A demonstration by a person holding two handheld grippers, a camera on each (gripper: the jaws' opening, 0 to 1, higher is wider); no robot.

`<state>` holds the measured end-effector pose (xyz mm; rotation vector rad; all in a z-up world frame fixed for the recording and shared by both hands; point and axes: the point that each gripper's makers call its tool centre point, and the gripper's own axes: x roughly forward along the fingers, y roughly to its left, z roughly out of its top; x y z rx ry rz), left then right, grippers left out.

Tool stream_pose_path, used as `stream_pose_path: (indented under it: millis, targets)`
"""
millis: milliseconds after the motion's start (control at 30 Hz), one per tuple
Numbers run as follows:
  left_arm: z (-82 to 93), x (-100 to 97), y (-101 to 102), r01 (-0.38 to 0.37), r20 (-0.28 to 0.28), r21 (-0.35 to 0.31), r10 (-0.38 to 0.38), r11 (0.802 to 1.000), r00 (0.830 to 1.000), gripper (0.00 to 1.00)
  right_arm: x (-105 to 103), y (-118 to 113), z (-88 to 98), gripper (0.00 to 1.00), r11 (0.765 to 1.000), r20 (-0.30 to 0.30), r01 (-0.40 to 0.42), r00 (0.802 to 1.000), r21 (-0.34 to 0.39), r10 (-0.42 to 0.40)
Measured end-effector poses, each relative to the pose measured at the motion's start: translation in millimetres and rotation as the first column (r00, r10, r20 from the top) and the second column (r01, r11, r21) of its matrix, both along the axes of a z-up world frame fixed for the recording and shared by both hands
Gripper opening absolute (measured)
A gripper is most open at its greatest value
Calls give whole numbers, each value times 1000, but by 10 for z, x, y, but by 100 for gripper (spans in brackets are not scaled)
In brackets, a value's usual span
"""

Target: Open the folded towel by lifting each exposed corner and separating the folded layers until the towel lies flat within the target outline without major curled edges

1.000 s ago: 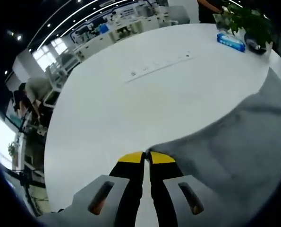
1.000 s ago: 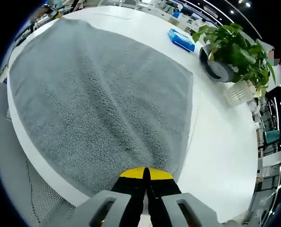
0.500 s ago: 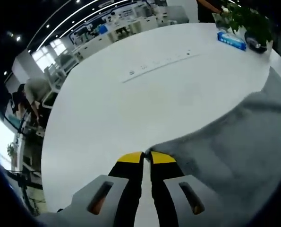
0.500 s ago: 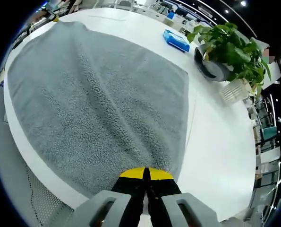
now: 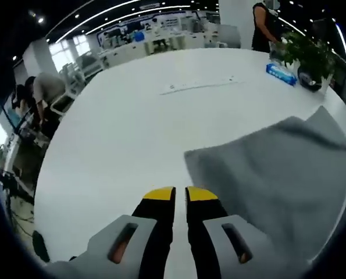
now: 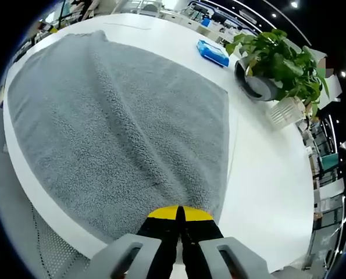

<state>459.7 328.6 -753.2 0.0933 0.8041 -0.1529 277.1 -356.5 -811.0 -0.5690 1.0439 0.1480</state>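
With the right gripper [image 6: 179,213] pinched shut on the near edge of the towel [image 6: 114,122], the spreading step wants a low, even pull.

Nearest in the left gripper view, the left gripper [image 5: 179,195] stands just short of the towel's corner [image 5: 188,154], its yellow-tipped jaws parted by a slim gap and holding nothing. The grey cloth lies spread on the white table [image 5: 132,122], with a soft ridge running away from the right jaws. My judgement: draw that edge outward close to the tabletop until the ridge flattens, then let go. Beyond lie a blue packet [image 6: 212,52] and a potted plant [image 6: 274,61], well clear.
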Motion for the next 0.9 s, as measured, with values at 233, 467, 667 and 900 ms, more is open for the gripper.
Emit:
stream_pose_path:
  millis: [233, 467, 667, 900]
  targets:
    - [-163, -502, 8, -20, -5, -62, 20, 998, 1000, 7, 0, 16, 3, 0, 1000, 15, -6, 1000, -3, 6]
    - [-283, -863, -185, -32, -20, -101, 30, 994, 999, 7, 8, 12, 3, 0, 1000, 26, 6, 1000, 9, -6]
    - [-287, -1157, -407, -40, -37, -160, 35, 986, 999, 7, 10, 23, 7, 0, 1000, 27, 7, 1000, 9, -7]
    - [-312, -1384, -618, -75, -61, -207, 64, 975, 996, 8, 9, 24, 7, 0, 1000, 32, 21, 999, 16, -21]
